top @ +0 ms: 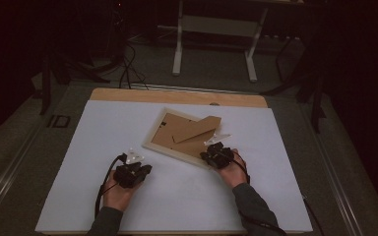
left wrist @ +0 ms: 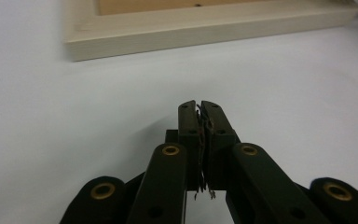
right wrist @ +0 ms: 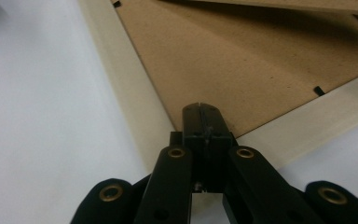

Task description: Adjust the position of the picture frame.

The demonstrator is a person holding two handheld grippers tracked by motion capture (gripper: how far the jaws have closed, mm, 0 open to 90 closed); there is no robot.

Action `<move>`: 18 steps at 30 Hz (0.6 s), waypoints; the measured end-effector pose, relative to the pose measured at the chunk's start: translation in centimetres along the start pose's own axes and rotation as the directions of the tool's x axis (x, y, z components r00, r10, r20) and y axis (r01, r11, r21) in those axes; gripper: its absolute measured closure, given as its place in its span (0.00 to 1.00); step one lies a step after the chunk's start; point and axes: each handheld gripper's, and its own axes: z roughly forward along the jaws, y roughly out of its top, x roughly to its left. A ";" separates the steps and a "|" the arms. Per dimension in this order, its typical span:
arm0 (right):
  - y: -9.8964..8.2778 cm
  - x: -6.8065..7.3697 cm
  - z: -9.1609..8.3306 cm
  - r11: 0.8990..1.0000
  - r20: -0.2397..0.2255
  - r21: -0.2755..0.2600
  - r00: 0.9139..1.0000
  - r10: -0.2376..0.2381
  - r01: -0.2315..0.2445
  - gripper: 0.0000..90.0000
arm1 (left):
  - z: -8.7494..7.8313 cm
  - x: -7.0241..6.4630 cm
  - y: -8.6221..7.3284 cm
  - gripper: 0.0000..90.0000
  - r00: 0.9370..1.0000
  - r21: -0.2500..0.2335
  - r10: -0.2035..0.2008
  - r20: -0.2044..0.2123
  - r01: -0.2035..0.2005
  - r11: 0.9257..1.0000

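Pale wood picture frame point(top: 183, 133) face down, brown backing up; right gripper point(right wrist: 200, 108) closed empty at its corner; left gripper point(left wrist: 199, 105) closed empty.

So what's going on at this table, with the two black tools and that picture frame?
A person is working on a pale wooden picture frame lying face down on a white table top, its brown cardboard back and fold-out stand facing up. The right gripper, jaws shut and holding nothing, sits over the frame's near corner. The left gripper, also shut and holding nothing, is above the bare table short of the frame. The backing is still in place.
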 end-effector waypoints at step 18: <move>-0.4 2.0 -0.3 1.000 -0.069 0.000 0.998 -0.014 0.014 1.00 | 3.7 -0.3 2.0 1.00 1.000 0.006 0.011 -0.024 -0.010 1.000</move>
